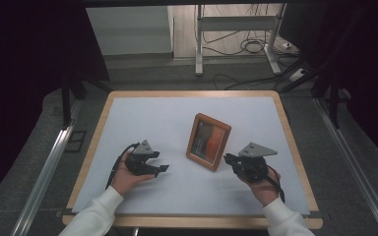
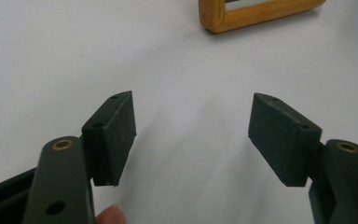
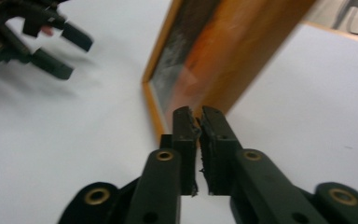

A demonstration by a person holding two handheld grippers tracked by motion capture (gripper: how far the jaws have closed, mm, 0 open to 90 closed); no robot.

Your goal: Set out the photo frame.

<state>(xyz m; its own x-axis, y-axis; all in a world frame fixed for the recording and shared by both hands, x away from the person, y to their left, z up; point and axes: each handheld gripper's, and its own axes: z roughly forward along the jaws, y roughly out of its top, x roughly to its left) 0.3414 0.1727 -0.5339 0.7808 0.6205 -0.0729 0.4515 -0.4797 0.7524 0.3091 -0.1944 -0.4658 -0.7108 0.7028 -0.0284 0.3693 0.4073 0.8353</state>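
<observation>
A wooden picture frame (image 1: pixel 208 141) with an orange and dark picture stands tilted on the white table top (image 1: pixel 147 115), right of centre. My left gripper (image 1: pixel 163 168) rests low on the table left of the frame, open with nothing between its pads (image 2: pixel 191 135); the frame's corner (image 2: pixel 256 16) lies well ahead of it. My right gripper (image 1: pixel 226 158) is just right of the frame's near corner. Its jaws (image 3: pixel 198 114) are pressed together, tips right at the frame's edge (image 3: pixel 223 51), holding nothing I can see. The left gripper (image 3: pixel 70 46) also appears far off in the right gripper view.
The table has a wooden rim (image 1: pixel 98 129). Metal rails (image 1: pixel 49 162) run along the floor on both sides. Beyond the far edge stand desk legs (image 1: pixel 199 44) with loose cables (image 1: pixel 248 45) on the floor.
</observation>
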